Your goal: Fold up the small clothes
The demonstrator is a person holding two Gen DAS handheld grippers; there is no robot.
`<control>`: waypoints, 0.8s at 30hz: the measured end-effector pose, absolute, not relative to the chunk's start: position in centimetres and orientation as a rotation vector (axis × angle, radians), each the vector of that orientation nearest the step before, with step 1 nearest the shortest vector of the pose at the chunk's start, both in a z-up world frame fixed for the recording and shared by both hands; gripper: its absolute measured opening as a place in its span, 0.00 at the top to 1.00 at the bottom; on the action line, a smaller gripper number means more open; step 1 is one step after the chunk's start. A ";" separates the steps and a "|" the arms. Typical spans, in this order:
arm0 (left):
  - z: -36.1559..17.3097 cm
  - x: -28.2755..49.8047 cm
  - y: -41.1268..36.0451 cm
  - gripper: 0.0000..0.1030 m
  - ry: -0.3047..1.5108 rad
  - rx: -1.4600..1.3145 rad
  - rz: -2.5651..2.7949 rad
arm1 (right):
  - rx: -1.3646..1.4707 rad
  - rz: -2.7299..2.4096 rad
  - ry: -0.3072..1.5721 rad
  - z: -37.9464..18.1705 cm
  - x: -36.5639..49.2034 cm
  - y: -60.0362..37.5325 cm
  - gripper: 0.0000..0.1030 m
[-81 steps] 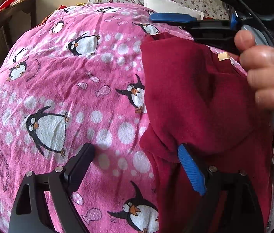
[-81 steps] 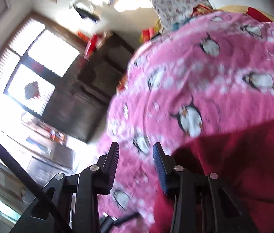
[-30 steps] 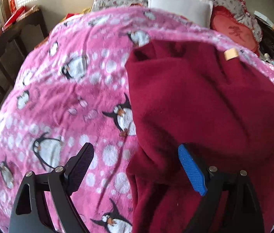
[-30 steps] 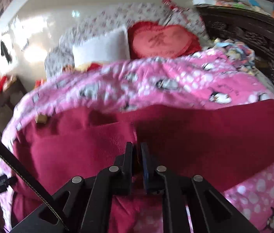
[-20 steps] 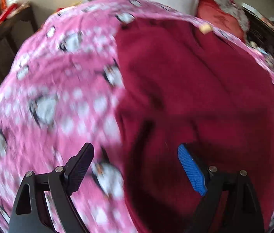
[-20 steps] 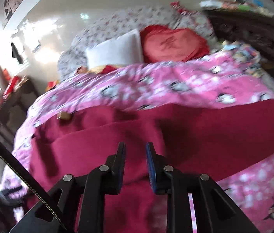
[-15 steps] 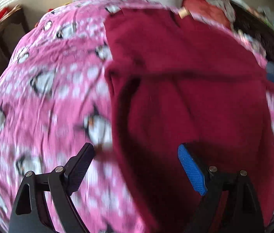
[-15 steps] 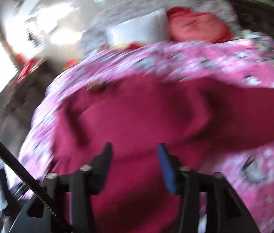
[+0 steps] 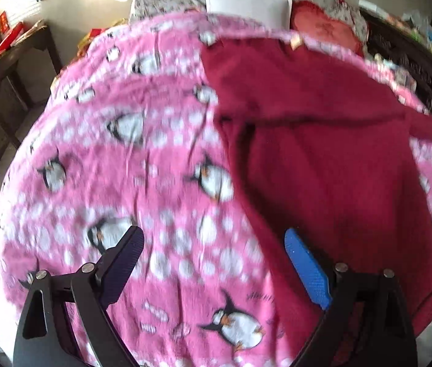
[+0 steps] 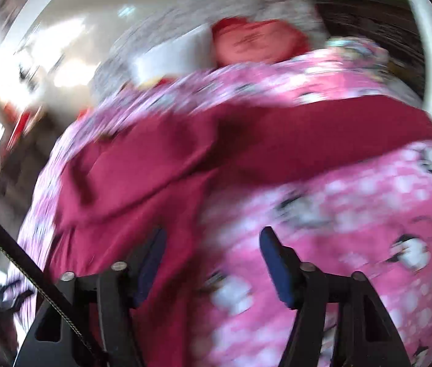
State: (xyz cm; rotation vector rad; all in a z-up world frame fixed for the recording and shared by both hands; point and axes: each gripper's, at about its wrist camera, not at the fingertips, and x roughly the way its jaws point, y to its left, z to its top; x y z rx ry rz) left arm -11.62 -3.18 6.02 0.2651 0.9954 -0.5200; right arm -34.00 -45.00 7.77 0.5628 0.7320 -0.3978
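Left wrist view: our left tongs gape wide, holding nothing, above the penguin blanket on the bed. The maroon garment lies spread on the blanket, its near hem beside the blue pad. Risk — pinching blanket along with the hem, since both are soft and wrinkled. The garment's near end is cut off.

Right wrist view: our right tongs also wide apart, empty, over the garment's edge. Heavy blur — folds and sleeve hard to make out.
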 end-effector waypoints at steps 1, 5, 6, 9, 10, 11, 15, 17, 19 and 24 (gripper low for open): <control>6.6 -11.1 -3.7 0.10 0.986 0.255 -0.519 | 0.577 -0.467 0.717 7.6 -34.5 -46.8 0.24; 8.1 -8.7 -6.4 0.10 0.955 0.202 -0.520 | 0.774 -0.619 0.671 5.7 -36.6 -54.4 0.24; 8.2 -8.4 -7.0 0.10 0.953 0.188 -0.525 | 0.828 -0.646 0.657 5.1 -37.2 -56.0 0.24; 8.5 -6.9 -10.0 0.10 0.946 0.166 -0.558 | 0.944 -0.711 0.590 3.9 -38.9 -60.1 0.24; 8.4 -6.5 -11.0 0.10 0.947 0.168 -0.564 | 0.987 -0.682 0.558 3.6 -39.1 -61.2 0.24; 8.1 -5.8 -12.2 0.10 0.964 0.177 -0.571 | 1.025 -0.666 0.542 3.4 -39.0 -62.3 0.24; 6.8 -3.9 -14.5 0.10 1.005 0.178 -0.561 | 1.011 -0.691 0.465 3.9 -37.5 -63.8 0.24; 6.2 -3.2 -15.1 0.10 1.000 0.182 -0.546 | 0.946 -0.718 0.475 4.1 -36.2 -64.2 0.43; 5.5 -2.0 -15.4 0.10 1.003 0.199 -0.522 | 0.946 -0.715 0.488 4.3 -35.5 -64.5 0.93; 3.5 1.6 -14.1 0.10 1.062 0.169 -0.400 | 0.825 -0.635 0.366 9.0 -35.3 -60.7 0.93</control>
